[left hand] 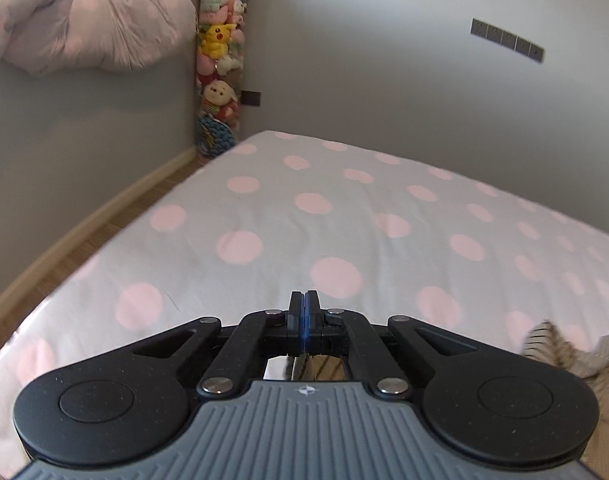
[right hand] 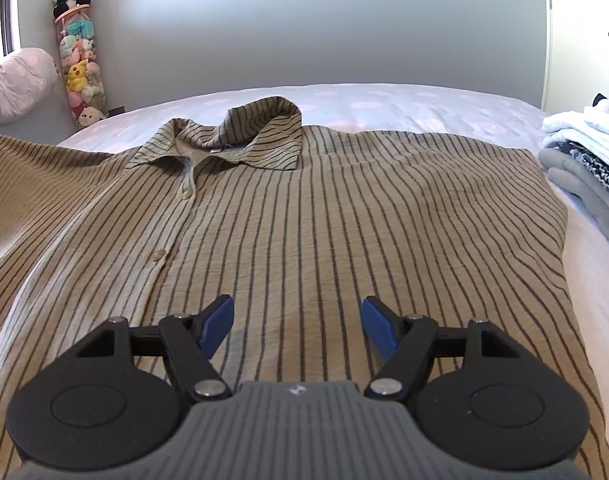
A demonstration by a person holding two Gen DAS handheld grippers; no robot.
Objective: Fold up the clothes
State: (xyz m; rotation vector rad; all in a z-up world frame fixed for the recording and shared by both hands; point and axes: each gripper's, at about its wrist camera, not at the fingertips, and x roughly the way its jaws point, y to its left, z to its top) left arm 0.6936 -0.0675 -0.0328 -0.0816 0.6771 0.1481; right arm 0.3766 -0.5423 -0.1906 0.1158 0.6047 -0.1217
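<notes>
Risk: tan striped button-front cotton shirt [right hand: 304,208] bunching. Left gripper [left hand: 304,300] clenched empty (beside shirt, over bed); right gripper [right hand: 298,320] released above shirt.

1. Our left gripper [left hand: 304,296]: jaws fully closed, the two blue-edged pads pressed flat together, nothing visible between the tips. Linkage arms folded inward. It's tilted down.
2. Our right gripper [right hand: 297,320]: jaws spread wide, blue pads [right hand: 216,324] well apart, nothing clamped between them. Linkage arms splayed outward. Also tilted down.
3. No hands or sleeves visible in either wrist view.
</notes>
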